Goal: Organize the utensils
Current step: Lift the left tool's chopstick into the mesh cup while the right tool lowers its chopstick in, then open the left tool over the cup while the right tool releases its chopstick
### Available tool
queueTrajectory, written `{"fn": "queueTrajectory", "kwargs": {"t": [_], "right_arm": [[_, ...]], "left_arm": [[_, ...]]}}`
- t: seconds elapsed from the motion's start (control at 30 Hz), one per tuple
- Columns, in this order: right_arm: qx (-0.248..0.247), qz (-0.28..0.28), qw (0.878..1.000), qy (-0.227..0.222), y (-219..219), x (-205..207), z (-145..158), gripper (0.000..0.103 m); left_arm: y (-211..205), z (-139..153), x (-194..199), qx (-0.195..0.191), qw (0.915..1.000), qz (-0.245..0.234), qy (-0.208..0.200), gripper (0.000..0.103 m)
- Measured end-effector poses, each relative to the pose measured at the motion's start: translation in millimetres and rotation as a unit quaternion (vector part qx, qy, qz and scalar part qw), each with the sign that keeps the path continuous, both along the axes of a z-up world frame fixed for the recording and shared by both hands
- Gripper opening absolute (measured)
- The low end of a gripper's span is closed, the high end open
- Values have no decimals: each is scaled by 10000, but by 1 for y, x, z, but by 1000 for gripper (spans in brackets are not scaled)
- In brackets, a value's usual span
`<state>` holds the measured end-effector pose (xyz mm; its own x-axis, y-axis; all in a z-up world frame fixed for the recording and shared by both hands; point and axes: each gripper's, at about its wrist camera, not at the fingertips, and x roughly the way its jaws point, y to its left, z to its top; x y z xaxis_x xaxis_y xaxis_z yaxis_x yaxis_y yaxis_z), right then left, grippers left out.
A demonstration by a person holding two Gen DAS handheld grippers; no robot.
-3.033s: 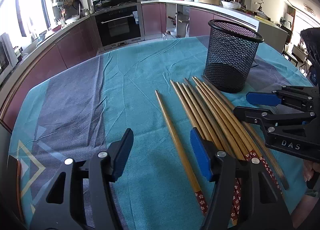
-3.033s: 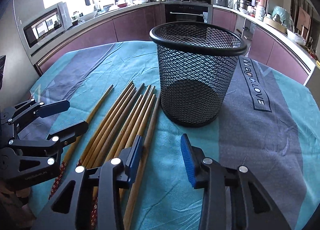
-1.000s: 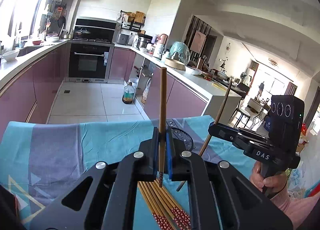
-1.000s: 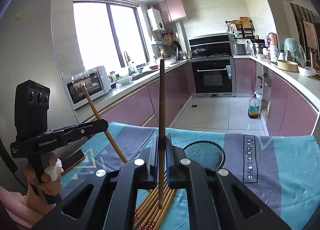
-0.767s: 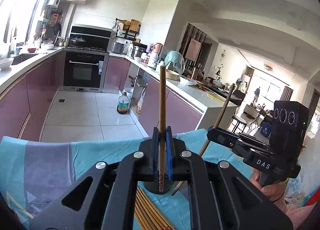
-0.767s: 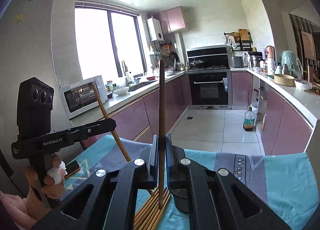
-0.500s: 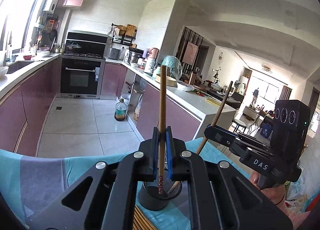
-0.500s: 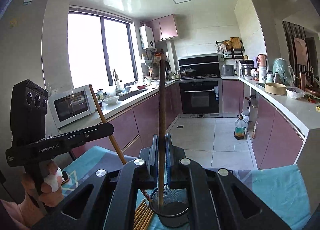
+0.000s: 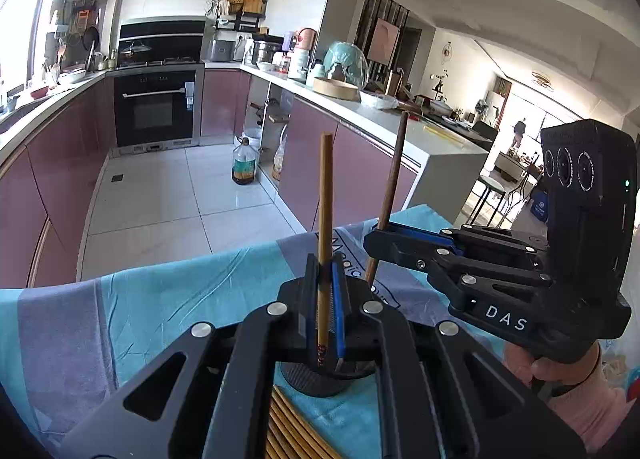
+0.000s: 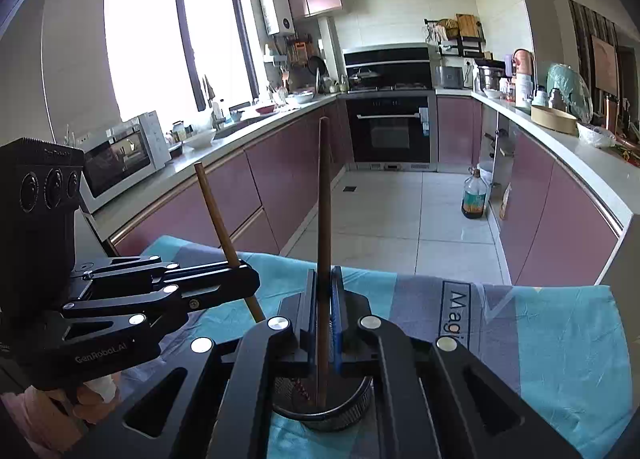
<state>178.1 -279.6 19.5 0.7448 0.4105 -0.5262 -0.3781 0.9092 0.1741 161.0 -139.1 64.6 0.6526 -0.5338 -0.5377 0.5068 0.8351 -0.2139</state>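
In the left wrist view my left gripper [image 9: 325,299] is shut on a pale bamboo chopstick [image 9: 325,211] held upright, its red-patterned end hanging over the black mesh holder [image 9: 316,383]. My right gripper [image 9: 378,240] sits close on the right, shut on a darker chopstick [image 9: 394,171]. In the right wrist view the right gripper [image 10: 323,299] clamps that brown chopstick [image 10: 323,199], whose lower end dips inside the mesh holder's rim [image 10: 352,403]. The left gripper [image 10: 244,279] and its chopstick [image 10: 214,207] lean in from the left.
Several more chopsticks [image 9: 288,431] lie on the teal and grey tablecloth [image 9: 160,299] in front of the holder. The table's far edge [image 10: 520,286] runs just beyond it, with tiled floor, an oil bottle [image 10: 475,197] and purple cabinets behind. A person's hand [image 9: 560,371] grips the right handle.
Both grippers have moved forward and a little down with their chopsticks and drawn closer together. The mesh holder now lies right under both chopstick ends; the loose chopsticks have slid out of the right view.
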Motion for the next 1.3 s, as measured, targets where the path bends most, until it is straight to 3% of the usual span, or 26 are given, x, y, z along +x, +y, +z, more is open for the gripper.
{"fn": "queueTrajectory", "kwargs": {"t": [0.43,0.63,0.73,0.9,1.1,1.2,1.3], "right_arm": [[27,-194,9992,341,-1,20,-9,7],[161,-256,9990,327,-6,19,-10,8],[189,-248,9991,291,-8,14,-9,10],[243,-173,9995,139,-7,-2,-4,18],[389,241,9988,-184,1,-47,5,32],[333,538,9978,-205,12,-70,0,39],[216,719,9972,-31,26,-84,-15,39]], "left_arm": [[-4,-28,36,116,9996,71,239,8],[5,-33,39,110,9995,191,212,14],[15,-35,32,74,9994,306,123,21],[30,-30,11,145,9981,557,-230,46],[57,-31,-23,356,9946,797,-557,59],[71,-39,-38,478,9923,990,-576,73],[85,-53,-50,521,9915,1125,-401,74]]}}
